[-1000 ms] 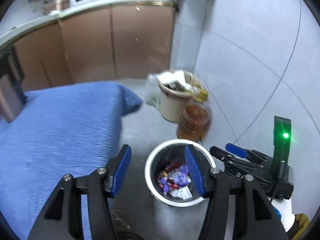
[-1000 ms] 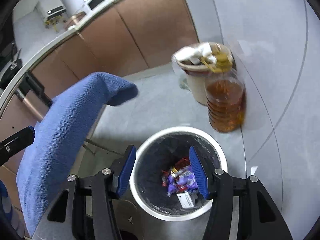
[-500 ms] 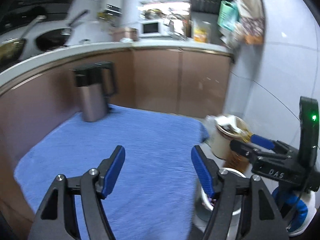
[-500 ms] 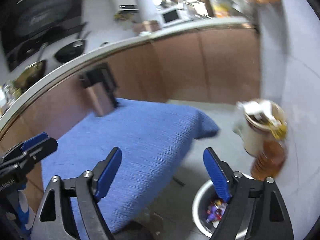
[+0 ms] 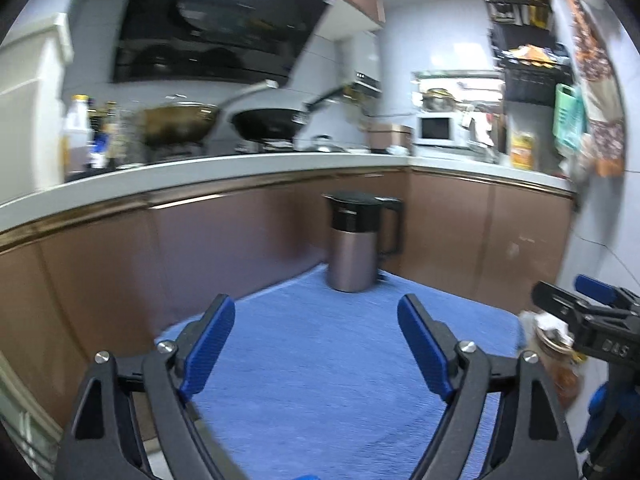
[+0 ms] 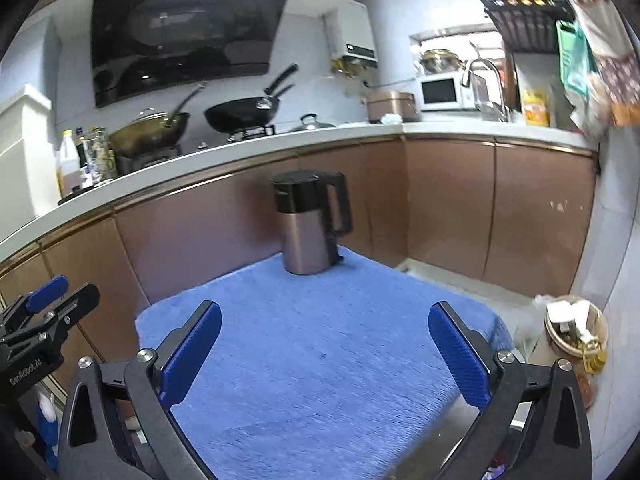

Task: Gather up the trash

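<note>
- Two grippers show, and we see both with jaws spread wide and nothing between the blue pads; earlier frames are at hand, and the jaws of both have just been opening.
- Our left gripper (image 5: pixel 316 340) hangs over the blue cloth (image 5: pixel 328 380), touching nothing; only the cloth lies beyond its pads.
- Our right gripper (image 6: pixel 325 348) hangs likewise over the same cloth, empty; in the left view it juts in at the far right edge.
- On writing, we read "GenRobot.AI" in white on the left gripper's body where it enters the right view at the left edge; the lettering on the right gripper's body in the left view is blurred, and we cannot read it surely.
- For the task's thing, a pale bin (image 6: pixel 576 330) stands on the floor to the right, beyond the cloth's right edge, its top heaped with white and yellowish scraps; just near of it stands a bottle (image 6: pixel 592 360) with a yellow cap.
- At the near bottom edge of the right view a sliver of purple wrappers (image 6: pixel 496 473) peeps out below the right finger; we cannot tell what holds them.
- A brown kettle (image 6: pixel 310 226) with black lid and handle stands upright on the cloth's far corner, against the brown cabinets (image 6: pixel 448 208).
</note>
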Demonstrator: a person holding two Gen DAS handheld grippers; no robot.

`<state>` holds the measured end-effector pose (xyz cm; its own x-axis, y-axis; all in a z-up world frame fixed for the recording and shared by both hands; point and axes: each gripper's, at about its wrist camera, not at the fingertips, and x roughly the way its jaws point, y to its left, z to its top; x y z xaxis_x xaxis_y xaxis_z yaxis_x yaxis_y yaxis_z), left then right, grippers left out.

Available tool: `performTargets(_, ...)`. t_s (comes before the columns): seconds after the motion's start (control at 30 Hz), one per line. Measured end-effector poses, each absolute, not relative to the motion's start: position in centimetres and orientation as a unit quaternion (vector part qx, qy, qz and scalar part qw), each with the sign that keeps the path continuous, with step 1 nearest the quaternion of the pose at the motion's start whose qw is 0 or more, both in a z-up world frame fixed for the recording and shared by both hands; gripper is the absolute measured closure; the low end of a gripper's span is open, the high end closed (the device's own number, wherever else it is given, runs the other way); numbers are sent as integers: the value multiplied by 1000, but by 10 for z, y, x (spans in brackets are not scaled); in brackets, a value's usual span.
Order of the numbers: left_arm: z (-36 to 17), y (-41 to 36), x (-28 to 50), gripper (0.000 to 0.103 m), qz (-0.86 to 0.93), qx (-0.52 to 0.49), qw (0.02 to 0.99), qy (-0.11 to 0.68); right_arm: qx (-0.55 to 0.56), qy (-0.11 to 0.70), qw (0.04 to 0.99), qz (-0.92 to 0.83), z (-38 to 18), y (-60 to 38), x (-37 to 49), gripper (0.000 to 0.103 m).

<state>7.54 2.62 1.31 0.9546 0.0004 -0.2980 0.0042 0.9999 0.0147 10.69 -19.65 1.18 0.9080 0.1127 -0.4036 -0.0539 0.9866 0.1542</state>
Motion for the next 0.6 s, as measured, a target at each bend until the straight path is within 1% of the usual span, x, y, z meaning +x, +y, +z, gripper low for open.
performTargets(0.3, 19, 48, 54, 18, 46, -2, 989, 139, 47, 187, 979, 58, 24, -161, 80, 0)
performTargets(0.47, 24, 49, 41, 18, 61, 0, 991, 117, 53, 174, 982, 49, 29, -166, 69, 0)
performTargets(0.6, 24, 52, 36, 18, 57, -13, 992, 115, 55, 169, 984, 28, 29, -172, 62, 0)
